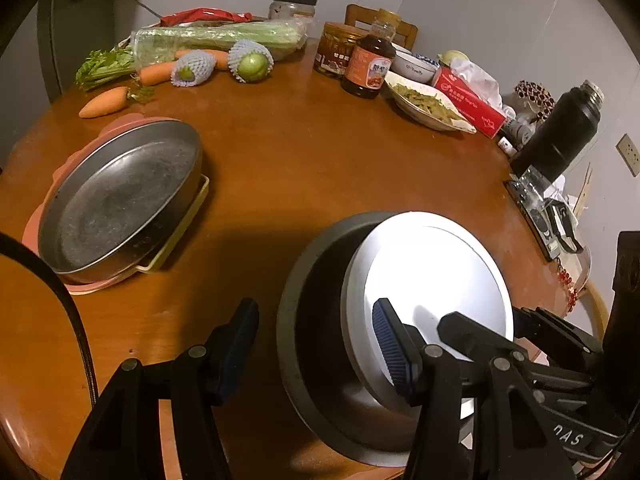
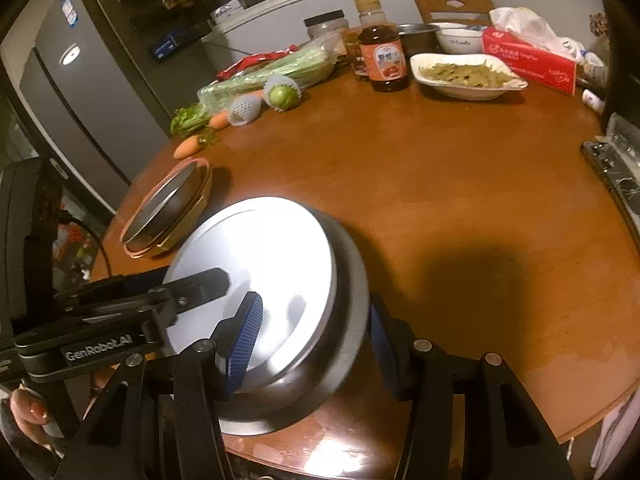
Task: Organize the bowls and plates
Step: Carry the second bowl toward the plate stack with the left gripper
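The right gripper (image 2: 316, 344) pinches the rim of a tilted steel bowl (image 2: 344, 320), 1 pad inside and 1 outside, with a pale plate (image 2: 256, 264) leaning in the bowl just ahead of its fingers; tilting probably lets the plate settle flat. The left gripper (image 1: 316, 344) stands spread beside the bowl, 1 finger (image 1: 390, 348) against the plate's face, likely steadying it. Well ahead and left of the left gripper, a steel pan (image 1: 120, 196) sits stacked on pink and yellow dishes, seemingly the pile being built
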Demonstrator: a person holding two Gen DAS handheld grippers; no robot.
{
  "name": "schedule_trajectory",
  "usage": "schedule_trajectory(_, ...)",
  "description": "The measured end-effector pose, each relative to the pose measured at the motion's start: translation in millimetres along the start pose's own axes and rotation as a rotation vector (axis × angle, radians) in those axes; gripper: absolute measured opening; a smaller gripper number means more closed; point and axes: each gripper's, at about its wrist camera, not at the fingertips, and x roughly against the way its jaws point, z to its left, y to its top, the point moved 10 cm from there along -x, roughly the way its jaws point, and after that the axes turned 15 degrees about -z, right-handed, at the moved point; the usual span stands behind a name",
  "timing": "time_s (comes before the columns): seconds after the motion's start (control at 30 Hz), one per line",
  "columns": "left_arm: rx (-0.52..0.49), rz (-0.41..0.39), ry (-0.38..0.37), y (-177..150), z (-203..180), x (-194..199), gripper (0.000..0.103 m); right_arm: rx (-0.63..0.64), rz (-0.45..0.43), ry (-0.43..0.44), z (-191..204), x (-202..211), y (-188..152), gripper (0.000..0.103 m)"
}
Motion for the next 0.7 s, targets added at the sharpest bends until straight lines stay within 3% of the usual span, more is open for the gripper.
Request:
schedule_trajectory(0.23, -0.036, 0.024, 0.002, -8, -7, -4, 0.053, 0.042, -0.024, -0.012, 3, 1, 1, 0.052)
schedule_trajectory(0.7, -0.049, -0.033, 0.039, 2, 3, 13, 0.053, 0.109, -0.068, -0.023, 19, 5, 9, 0.046)
